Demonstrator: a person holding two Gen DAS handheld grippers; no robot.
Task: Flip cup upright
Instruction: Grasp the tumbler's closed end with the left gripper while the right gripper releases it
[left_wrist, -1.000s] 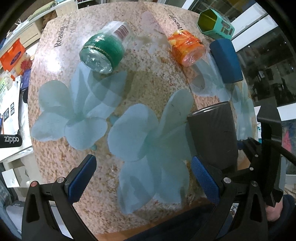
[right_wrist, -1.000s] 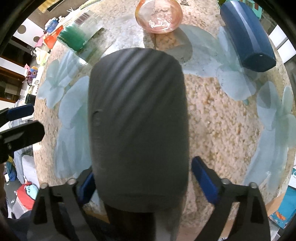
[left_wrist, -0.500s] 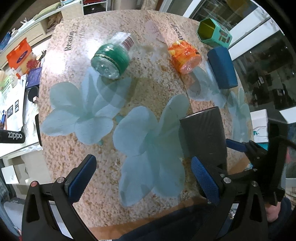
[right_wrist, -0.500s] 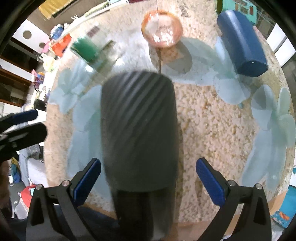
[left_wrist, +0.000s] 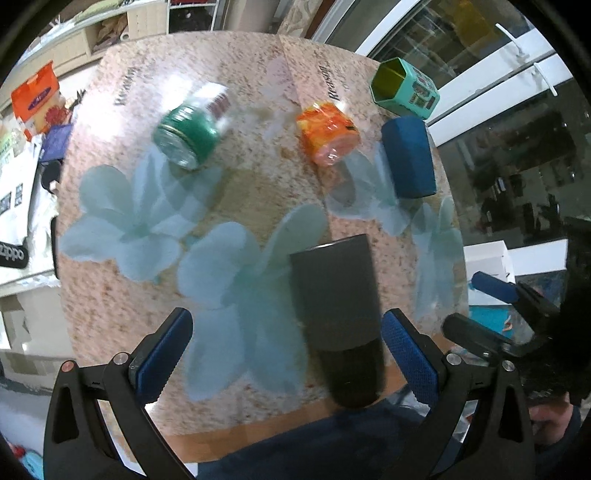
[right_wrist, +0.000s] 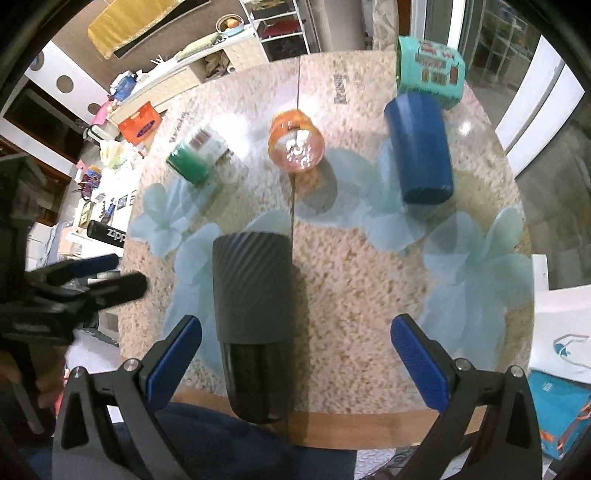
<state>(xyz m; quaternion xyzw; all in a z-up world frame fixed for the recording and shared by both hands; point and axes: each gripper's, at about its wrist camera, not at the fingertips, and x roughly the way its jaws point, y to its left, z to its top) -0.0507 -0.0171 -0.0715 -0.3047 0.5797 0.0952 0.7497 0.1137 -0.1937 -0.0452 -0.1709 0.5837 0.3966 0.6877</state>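
Observation:
A dark grey ribbed cup (left_wrist: 338, 302) stands near the front edge of the round table (left_wrist: 110, 302), its glossy black part toward me; it also shows in the right wrist view (right_wrist: 255, 306). My left gripper (left_wrist: 286, 345) is open and empty, above and short of the cup. My right gripper (right_wrist: 295, 356) is open and empty, drawn back from the cup, which stands free left of its middle. The right gripper also shows at the right of the left wrist view (left_wrist: 495, 306).
On the far half of the table lie a green-labelled clear cup (left_wrist: 190, 134), an orange cup (left_wrist: 328, 133), a blue cup (left_wrist: 408, 162) and a teal hexagonal cup (left_wrist: 404, 88). A white box (right_wrist: 561, 325) sits off the table's right.
My right gripper has opened, let go of the grey cup and pulled back and up. My left gripper has also pulled back; the table looks smaller in both views.

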